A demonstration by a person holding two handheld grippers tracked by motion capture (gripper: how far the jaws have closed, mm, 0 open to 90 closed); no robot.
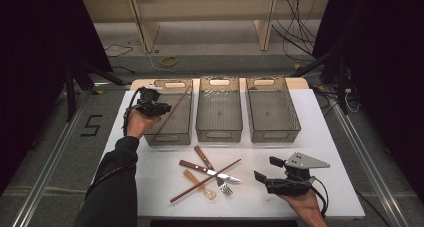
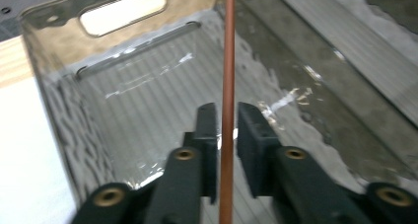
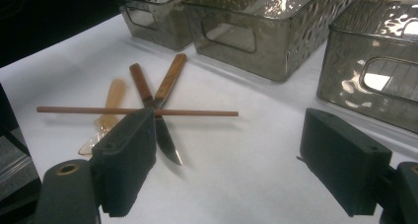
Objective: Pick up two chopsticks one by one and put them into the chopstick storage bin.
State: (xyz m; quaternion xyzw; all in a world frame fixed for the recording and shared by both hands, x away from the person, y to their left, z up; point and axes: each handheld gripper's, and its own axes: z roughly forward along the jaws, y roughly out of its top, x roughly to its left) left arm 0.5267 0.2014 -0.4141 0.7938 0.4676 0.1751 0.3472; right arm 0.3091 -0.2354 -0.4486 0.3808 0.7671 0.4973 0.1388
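Note:
My left gripper (image 1: 159,108) hovers over the left clear bin (image 1: 167,137). In the left gripper view a brown chopstick (image 2: 229,61) stands between the pads of the left gripper (image 2: 226,111) with a thin gap on each side. That chopstick (image 1: 176,107) leans slanted inside the bin, top end toward the far right corner. At the table's front right my right gripper (image 1: 267,169) stands open and holds nothing. In its own view the right gripper (image 3: 231,150) faces a second chopstick (image 3: 138,111), a knife (image 3: 165,140) and an amber spoon (image 3: 111,103).
On the white table lie the crossed second chopstick (image 1: 205,181), a wooden-handled knife (image 1: 200,168), a fork (image 1: 226,189) and the spoon (image 1: 197,183). A middle bin (image 1: 219,134) and a right bin (image 1: 272,135) stand beside the left one, both holding nothing.

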